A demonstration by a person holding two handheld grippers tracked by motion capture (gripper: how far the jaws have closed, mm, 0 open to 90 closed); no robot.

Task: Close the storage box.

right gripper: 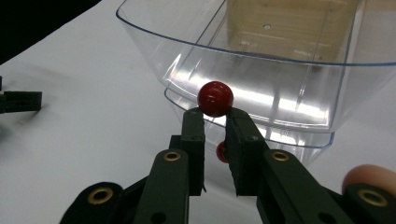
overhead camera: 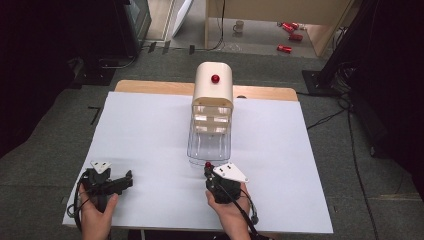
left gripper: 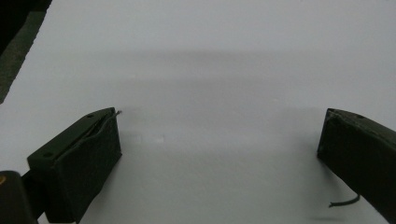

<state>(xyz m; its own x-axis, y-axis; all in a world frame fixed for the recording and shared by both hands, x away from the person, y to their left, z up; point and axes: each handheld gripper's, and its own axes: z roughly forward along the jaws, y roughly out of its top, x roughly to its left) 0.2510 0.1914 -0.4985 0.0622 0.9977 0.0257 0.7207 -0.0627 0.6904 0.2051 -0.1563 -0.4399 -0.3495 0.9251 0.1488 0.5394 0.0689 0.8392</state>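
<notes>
So the right hand-held gripper [right gripper: 215, 122] is pressed together right at the front of the clear drawer [right gripper: 261, 88], and a red knob [right gripper: 215, 98] is seen sitting just above its tips, touching them or very nearly. A second red knob [right gripper: 221, 152] can be spotted lower down in the narrow gap between the jaws, on the lower drawer front; whether it's actually pinched can't really be told from this angle. From the high view, that gripper [overhead camera: 209, 169] is parked at the near end of the pulled-out drawer [overhead camera: 210, 142], which sticks out toward the person from a small cream cabinet [overhead camera: 214, 85] at the far middle of the table [overhead camera: 150, 130]. Another red knob [overhead camera: 215, 78] is shown on the cabinet's top front.

The left hand-held gripper [left gripper: 219, 140] is spread wide, nothing between the jaws but white table [left gripper: 210, 70]. It's held low near the table's near left corner [overhead camera: 122, 181], well apart from the drawer. A hand [overhead camera: 97, 212] is wrapped around it, and another hand [overhead camera: 227, 207] around the right one.
</notes>
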